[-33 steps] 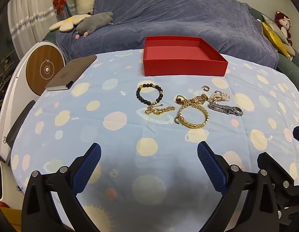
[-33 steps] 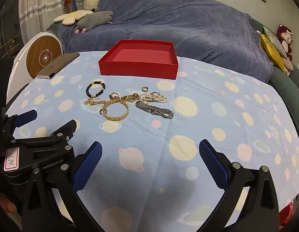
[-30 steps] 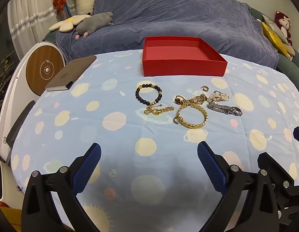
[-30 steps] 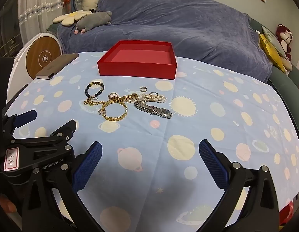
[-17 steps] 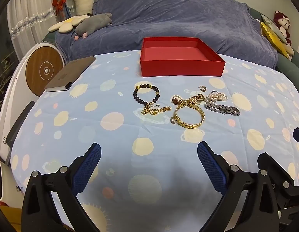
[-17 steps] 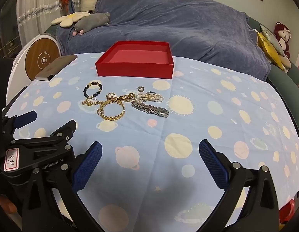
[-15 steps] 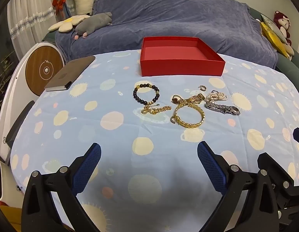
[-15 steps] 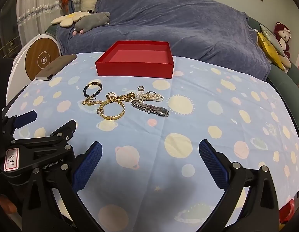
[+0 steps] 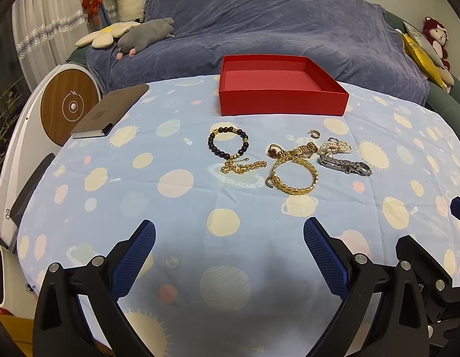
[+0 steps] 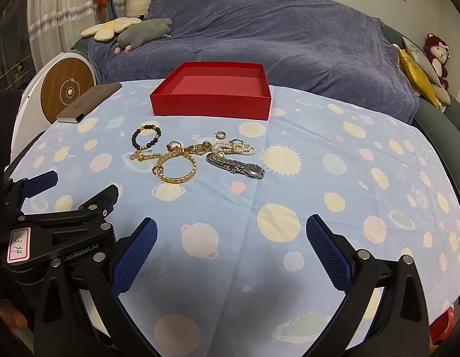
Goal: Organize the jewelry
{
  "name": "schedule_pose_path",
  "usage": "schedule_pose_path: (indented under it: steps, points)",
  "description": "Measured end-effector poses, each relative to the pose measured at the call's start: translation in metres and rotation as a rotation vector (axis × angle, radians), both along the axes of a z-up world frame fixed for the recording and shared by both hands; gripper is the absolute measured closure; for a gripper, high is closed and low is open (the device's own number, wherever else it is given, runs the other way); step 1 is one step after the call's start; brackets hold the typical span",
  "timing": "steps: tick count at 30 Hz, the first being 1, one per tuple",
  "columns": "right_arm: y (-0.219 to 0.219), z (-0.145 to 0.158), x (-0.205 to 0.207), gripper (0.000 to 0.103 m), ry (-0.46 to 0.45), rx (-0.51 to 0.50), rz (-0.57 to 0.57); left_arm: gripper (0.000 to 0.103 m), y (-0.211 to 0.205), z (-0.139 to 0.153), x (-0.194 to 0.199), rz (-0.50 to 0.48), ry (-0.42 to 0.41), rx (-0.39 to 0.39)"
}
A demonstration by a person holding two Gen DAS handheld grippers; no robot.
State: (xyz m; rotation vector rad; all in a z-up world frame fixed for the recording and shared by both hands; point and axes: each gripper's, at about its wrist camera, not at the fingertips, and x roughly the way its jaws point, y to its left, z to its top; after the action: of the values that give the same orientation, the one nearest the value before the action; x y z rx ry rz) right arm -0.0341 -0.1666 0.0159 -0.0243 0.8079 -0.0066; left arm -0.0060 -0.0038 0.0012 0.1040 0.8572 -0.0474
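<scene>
Gold and steel pieces lie loose in a small cluster at the centre of both views, just in front of the red box (image 9: 283,95), whose tray looks bare inside. Nearest the grippers sits the gold bangle (image 9: 294,175), probably the stiffest and easiest piece: a pinch across its rim should hold, though polished metal may slip. Left of it in the left-wrist view, the gold chain (image 9: 243,167) is limp and thin, likely to drape and slide, so it is best taken at its bunched end. Above that, the dark bead bracelet (image 9: 228,142) should flex and can be gripped across a few beads. The silver watch (image 10: 236,166) looks heaviest; its band seems a safer hold than the glass face. Behind it the pearl bracelet (image 10: 234,148) is soft and bunched, and a gold link band (image 9: 298,151) touches the bangle. By my count there is one of each, plus about four small rings or hoops, though these are tiny and tangled, so I cannot be sure. Low in each frame, the left gripper (image 9: 229,239) and right gripper (image 10: 231,236) hang above the planet-print tablecloth (image 9: 176,208) with jaws wide apart, holding nothing. One brown notebook (image 9: 111,110) rests at the upper left.
</scene>
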Motion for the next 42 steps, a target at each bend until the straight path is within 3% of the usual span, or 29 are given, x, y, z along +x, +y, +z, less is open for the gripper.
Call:
schedule_pose_path:
  steps: [42]
  points:
    - [0.0061,-0.0033,0.0010,0.005,0.008,0.011,0.006,0.006,0.0064,-0.0006,-0.0023,0.004,0.006,0.000]
